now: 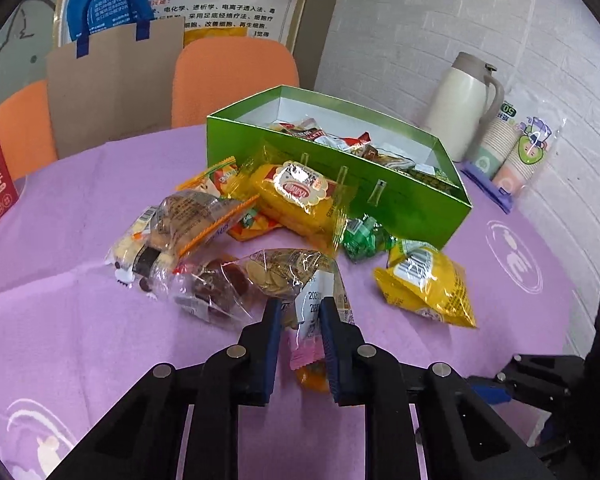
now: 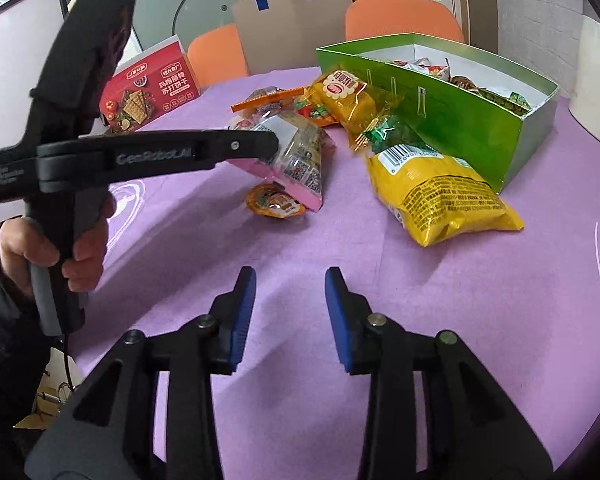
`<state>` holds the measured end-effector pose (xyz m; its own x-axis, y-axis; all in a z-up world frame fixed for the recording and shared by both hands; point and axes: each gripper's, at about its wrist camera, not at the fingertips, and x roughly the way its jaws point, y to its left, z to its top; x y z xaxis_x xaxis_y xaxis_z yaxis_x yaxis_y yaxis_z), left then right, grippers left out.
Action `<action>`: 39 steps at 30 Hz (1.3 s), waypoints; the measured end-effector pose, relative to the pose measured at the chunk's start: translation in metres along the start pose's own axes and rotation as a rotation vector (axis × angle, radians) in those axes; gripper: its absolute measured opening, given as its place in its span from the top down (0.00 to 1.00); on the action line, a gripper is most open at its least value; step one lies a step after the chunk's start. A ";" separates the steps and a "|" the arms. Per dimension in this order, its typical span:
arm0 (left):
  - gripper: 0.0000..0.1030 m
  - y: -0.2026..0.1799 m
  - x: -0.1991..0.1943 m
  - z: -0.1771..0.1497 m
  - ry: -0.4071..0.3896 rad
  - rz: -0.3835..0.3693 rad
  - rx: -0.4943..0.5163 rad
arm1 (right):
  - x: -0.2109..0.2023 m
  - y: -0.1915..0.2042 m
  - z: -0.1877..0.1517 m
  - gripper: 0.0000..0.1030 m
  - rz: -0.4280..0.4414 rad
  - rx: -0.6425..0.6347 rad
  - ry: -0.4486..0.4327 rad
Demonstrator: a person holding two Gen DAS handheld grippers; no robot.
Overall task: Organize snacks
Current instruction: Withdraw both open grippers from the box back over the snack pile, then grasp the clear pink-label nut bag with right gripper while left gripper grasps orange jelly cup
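Note:
My left gripper [image 1: 301,305] is shut on a clear snack packet with a pink edge [image 1: 306,320]. In the right wrist view the same gripper [image 2: 274,145] holds this packet [image 2: 300,168] tilted just above an orange jelly cup [image 2: 275,201]. The right gripper [image 2: 290,280] is open over bare purple cloth, with nothing between its fingers. A yellow bag [image 2: 440,192] lies ahead of it to the right. The green box [image 1: 380,200] holds several wrapped snacks. More packets are piled in front of the box, among them a yellow cake packet [image 1: 300,196] and a green candy [image 1: 364,236].
A red cracker box [image 2: 152,88] stands at the table's left edge. A cream thermos [image 1: 460,116] and sleeves of paper cups [image 1: 512,152] sit by the white brick wall. Orange chairs [image 1: 236,80] and a cardboard bag [image 1: 112,92] stand behind the table. A hand [image 2: 80,248] grips the left tool.

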<state>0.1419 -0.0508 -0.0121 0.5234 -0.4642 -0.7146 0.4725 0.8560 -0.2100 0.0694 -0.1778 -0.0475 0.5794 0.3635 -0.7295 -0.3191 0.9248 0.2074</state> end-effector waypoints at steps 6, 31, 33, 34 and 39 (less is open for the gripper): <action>0.78 0.021 -0.045 -0.045 -0.029 0.032 -0.058 | 0.007 0.010 0.003 0.56 0.003 -0.032 0.010; 0.38 0.096 -0.117 -0.110 -0.113 0.160 -0.315 | 0.078 0.094 0.048 0.30 0.121 -0.068 0.074; 0.38 0.098 -0.118 -0.112 -0.111 0.153 -0.321 | 0.079 0.090 0.048 0.51 0.126 -0.041 0.066; 0.38 0.097 -0.119 -0.113 -0.112 0.142 -0.318 | 0.075 0.085 0.049 0.58 0.149 -0.025 0.056; 0.38 0.077 -0.111 -0.104 -0.100 0.055 -0.259 | 0.030 0.068 0.052 0.69 0.101 -0.006 -0.078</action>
<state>0.0465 0.0904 -0.0185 0.6167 -0.4247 -0.6628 0.2511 0.9041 -0.3457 0.1038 -0.0978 -0.0211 0.6002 0.4627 -0.6524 -0.3834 0.8823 0.2730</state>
